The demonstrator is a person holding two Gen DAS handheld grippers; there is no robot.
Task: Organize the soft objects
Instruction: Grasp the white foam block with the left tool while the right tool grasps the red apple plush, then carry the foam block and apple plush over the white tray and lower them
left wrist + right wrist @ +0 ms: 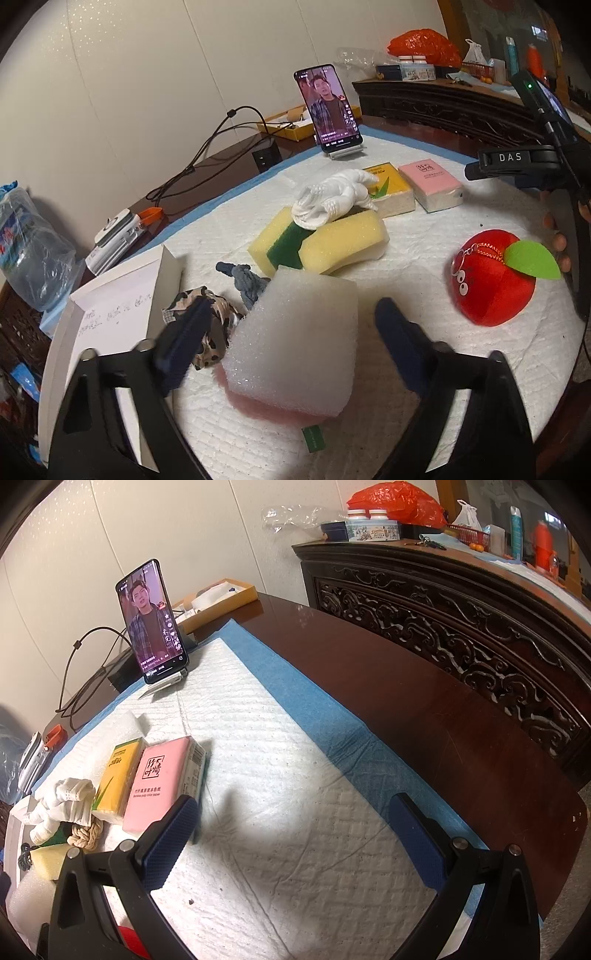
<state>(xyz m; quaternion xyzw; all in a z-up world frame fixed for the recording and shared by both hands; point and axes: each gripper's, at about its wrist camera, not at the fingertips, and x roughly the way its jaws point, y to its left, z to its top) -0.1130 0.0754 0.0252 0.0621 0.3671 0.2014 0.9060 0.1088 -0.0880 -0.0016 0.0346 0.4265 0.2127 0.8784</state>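
My left gripper [291,325] is open, its jaws either side of a white foam block [295,339] that lies on a pink sponge [258,402]; neither finger touches it. Behind it lie a yellow-green sponge [325,240] with a white knotted cloth [332,199] on top, a grey cloth [247,280] and a patterned cloth [214,332]. A red plush apple [495,277] sits to the right. My right gripper [295,827] is open and empty over the white pad [295,775], to the right of the pink tissue pack [159,782] and yellow tissue pack [118,775].
A white box [110,314] stands at the left edge of the pad. A phone on a stand [328,107] plays video at the back. Cables [207,155] and a yellow tray [291,125] lie behind. A dark carved cabinet [461,627] borders the table on the right.
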